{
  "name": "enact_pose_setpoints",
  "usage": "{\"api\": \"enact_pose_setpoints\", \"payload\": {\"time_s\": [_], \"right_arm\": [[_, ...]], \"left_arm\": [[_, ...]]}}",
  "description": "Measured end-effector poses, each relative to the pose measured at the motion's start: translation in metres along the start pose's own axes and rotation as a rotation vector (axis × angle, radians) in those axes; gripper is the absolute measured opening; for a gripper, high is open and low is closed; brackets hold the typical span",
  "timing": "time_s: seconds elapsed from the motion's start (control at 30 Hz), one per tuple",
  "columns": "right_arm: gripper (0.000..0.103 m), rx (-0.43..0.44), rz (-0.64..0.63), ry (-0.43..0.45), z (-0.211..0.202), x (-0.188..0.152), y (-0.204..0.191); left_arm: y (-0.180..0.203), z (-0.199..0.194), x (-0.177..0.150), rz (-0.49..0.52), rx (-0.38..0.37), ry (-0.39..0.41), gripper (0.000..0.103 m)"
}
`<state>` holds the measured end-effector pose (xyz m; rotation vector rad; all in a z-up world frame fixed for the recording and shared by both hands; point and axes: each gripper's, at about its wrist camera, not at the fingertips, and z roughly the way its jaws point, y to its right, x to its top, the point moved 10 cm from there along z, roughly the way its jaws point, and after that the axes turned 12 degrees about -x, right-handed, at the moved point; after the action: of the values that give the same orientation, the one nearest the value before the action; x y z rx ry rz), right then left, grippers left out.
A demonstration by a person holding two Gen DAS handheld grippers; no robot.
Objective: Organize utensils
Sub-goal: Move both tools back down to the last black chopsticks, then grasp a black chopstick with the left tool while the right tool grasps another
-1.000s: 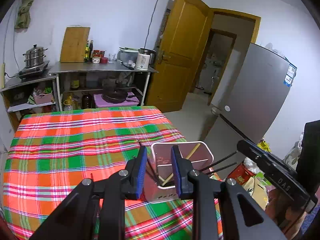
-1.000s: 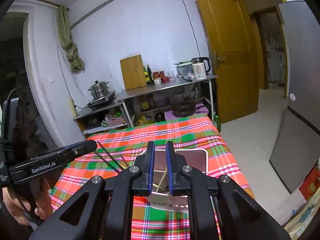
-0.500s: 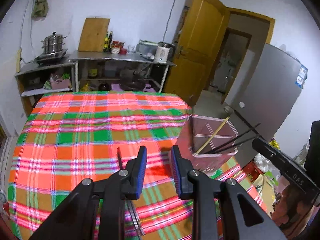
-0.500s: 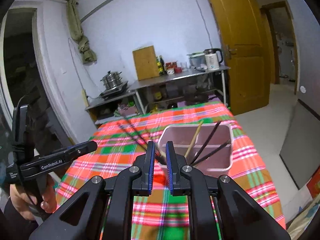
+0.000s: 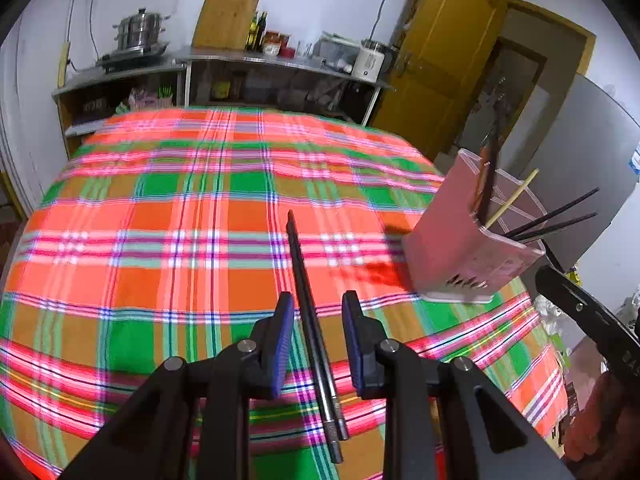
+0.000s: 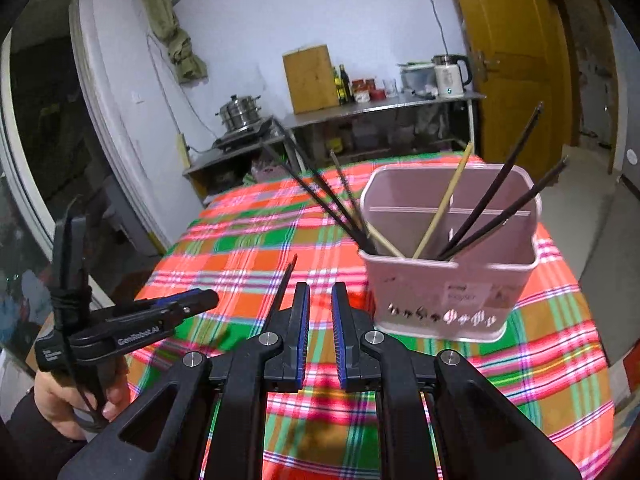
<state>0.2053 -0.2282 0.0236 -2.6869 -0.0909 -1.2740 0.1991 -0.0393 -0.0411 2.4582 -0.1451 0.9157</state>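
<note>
A pair of dark chopsticks lies on the plaid tablecloth. My left gripper hangs low over them, its jaws open on either side and its pads clear of them. From the right wrist view the same chopsticks poke out left of my right gripper, whose jaws stand a narrow gap apart with nothing between. A pink utensil holder stands just right of it, holding several dark chopsticks and pale bamboo ones. The holder sits near the table's right edge. The left gripper shows at the left, held by a hand.
The right gripper reaches in from the right edge behind the holder. Beyond the table stand metal shelves with a kettle, bottles, a cutting board and a steamer pot. A yellow door and a grey fridge stand right.
Both grippers have sunk toward the table. The left view has swung off the holder onto the loose chopsticks, which now lie between its jaws. Neither jaw gap has changed.
</note>
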Motion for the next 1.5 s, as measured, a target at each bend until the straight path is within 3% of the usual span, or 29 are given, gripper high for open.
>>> {"api": "enact_pose_setpoints", "payload": {"time_s": [0.37,0.67,0.8,0.83,1.0,1.27,1.5], "right_arm": [[0.011,0.006,-0.025,-0.077,0.032,-0.025,-0.006],[0.011,0.007,-0.026,-0.103,0.045,-0.031,-0.01],[0.011,0.016,-0.035,-0.115,0.048,-0.034,-0.017],[0.011,0.017,-0.039,-0.117,0.049,-0.035,-0.018],[0.011,0.031,-0.046,-0.134,0.057,-0.037,-0.027],[0.011,0.072,-0.055,-0.189,0.091,-0.044,-0.054],[0.011,0.063,-0.093,-0.23,0.131,-0.039,-0.078]], "left_arm": [[-0.031,0.059,-0.022,-0.032,0.042,-0.092,0.026],[-0.032,0.069,-0.019,0.015,0.099,-0.082,0.025],[-0.032,0.07,-0.019,0.071,0.15,-0.081,0.017],[-0.034,0.069,-0.019,0.064,0.156,-0.079,0.012],[-0.059,0.053,-0.018,-0.005,0.173,-0.058,0.008],[-0.105,0.023,-0.02,-0.108,0.21,-0.011,0.007],[-0.12,0.018,-0.014,-0.161,0.173,-0.005,0.007]]}}
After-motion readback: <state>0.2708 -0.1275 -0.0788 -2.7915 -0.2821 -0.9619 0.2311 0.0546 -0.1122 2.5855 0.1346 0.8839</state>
